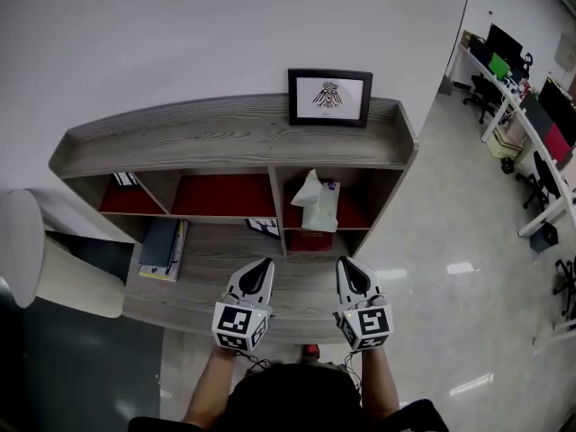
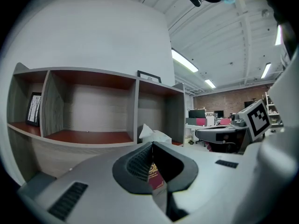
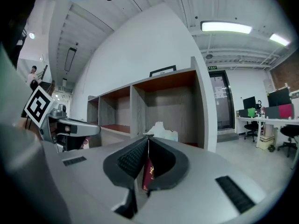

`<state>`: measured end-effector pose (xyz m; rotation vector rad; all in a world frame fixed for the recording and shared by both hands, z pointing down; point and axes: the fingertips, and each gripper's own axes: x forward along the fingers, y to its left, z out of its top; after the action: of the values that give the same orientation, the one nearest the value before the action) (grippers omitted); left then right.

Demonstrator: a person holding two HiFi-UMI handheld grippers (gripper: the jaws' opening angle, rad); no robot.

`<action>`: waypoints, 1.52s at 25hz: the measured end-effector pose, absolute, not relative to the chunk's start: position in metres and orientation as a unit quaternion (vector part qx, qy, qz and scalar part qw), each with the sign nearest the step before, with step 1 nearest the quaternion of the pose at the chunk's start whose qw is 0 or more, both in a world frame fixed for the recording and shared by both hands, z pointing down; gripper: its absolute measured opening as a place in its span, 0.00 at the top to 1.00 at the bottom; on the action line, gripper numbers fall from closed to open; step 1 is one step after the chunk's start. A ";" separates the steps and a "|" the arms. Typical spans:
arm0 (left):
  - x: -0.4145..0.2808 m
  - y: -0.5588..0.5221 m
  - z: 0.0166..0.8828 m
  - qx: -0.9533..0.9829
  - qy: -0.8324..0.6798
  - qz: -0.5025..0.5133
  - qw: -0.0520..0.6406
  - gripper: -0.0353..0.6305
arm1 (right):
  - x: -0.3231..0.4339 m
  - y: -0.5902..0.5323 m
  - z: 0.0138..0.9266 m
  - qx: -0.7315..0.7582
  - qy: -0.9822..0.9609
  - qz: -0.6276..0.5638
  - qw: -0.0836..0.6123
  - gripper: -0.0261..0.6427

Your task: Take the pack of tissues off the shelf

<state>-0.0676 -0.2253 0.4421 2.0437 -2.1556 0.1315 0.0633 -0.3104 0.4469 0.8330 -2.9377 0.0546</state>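
The pack of tissues (image 1: pixel 318 205) is white with a sheet sticking up. It stands in the right-hand compartment of the grey shelf unit (image 1: pixel 234 133), on the red board. It shows past the jaw tips in the left gripper view (image 2: pixel 153 135) and in the right gripper view (image 3: pixel 162 131). My left gripper (image 1: pixel 263 265) (image 2: pixel 152 144) and right gripper (image 1: pixel 346 263) (image 3: pixel 148 138) are side by side in front of the shelf, short of the pack. Both are shut with nothing held. A dark red item with gold print shows through the hollow behind each pair of tips.
A framed picture (image 1: pixel 329 96) stands on top of the shelf unit. Another frame (image 2: pixel 33 108) sits in the far left compartment, and books (image 1: pixel 164 248) lie on the lower board. A red box (image 1: pixel 310 240) sits below the tissues. Office desks with monitors (image 1: pixel 531 106) stand to the right.
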 end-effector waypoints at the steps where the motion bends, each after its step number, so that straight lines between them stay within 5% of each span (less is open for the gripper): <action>1: -0.069 -0.228 0.443 0.680 -0.727 0.044 0.086 0.94 | 0.061 -0.315 0.448 0.267 -0.962 0.019 0.044 0.92; 16: -0.077 -0.245 0.465 0.610 -0.785 0.030 0.103 0.94 | 0.032 -0.375 0.481 0.192 -0.979 0.031 0.068 0.91; 18: -0.082 -0.241 0.466 0.599 -0.793 0.031 0.104 0.94 | 0.026 -0.378 0.484 0.177 -0.981 0.041 0.071 0.74; 23: -0.091 -0.232 0.468 0.576 -0.810 0.033 0.106 0.94 | 0.010 -0.386 0.497 0.157 -0.983 0.045 0.089 0.66; 35: -0.097 -0.220 0.470 0.548 -0.828 0.038 0.115 0.94 | -0.005 -0.397 0.510 0.137 -0.984 0.046 0.104 0.66; 38: -0.098 -0.216 0.472 0.543 -0.831 0.042 0.118 0.94 | -0.009 -0.397 0.512 0.135 -0.984 0.042 0.108 0.77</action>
<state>-0.0975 -0.2162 0.4721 1.5874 -2.4300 0.1215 -0.0089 -0.3970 0.5119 0.3974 -2.8946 0.1240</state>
